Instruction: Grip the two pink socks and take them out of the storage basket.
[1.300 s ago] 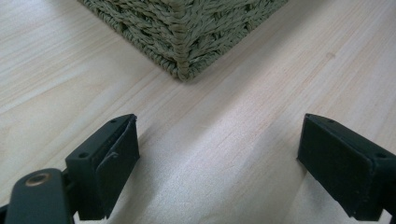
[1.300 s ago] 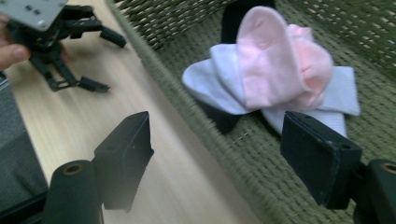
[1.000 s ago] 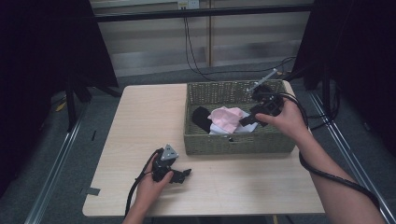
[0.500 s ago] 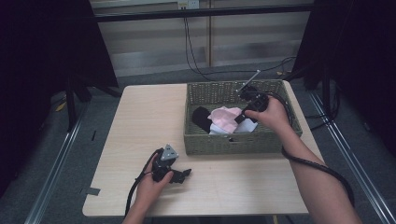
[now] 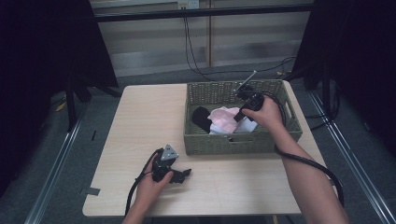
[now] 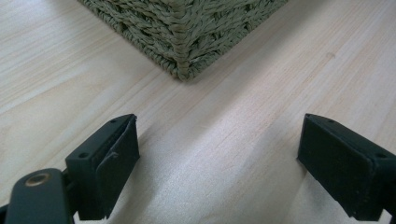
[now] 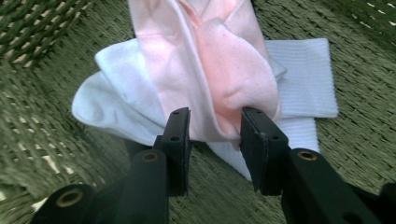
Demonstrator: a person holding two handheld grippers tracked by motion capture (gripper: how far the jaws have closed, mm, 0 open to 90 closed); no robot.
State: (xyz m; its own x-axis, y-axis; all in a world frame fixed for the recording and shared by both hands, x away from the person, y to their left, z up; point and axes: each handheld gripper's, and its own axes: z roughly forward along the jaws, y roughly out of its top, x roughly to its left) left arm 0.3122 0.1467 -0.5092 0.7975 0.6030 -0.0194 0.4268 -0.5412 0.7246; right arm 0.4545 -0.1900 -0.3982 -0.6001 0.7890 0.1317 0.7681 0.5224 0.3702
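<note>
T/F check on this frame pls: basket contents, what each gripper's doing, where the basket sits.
1. The right gripper has its jaws around the pink sock. True; they have just been closing on it.
2. The left gripper is inside the basket. False; it rests on the table, jaws wide open and empty.
3. The pink sock lies on top of a white sock. True.
4. The basket is red plastic. False; it is green woven wicker.
5. A black sock lies in the basket too. True.
</note>
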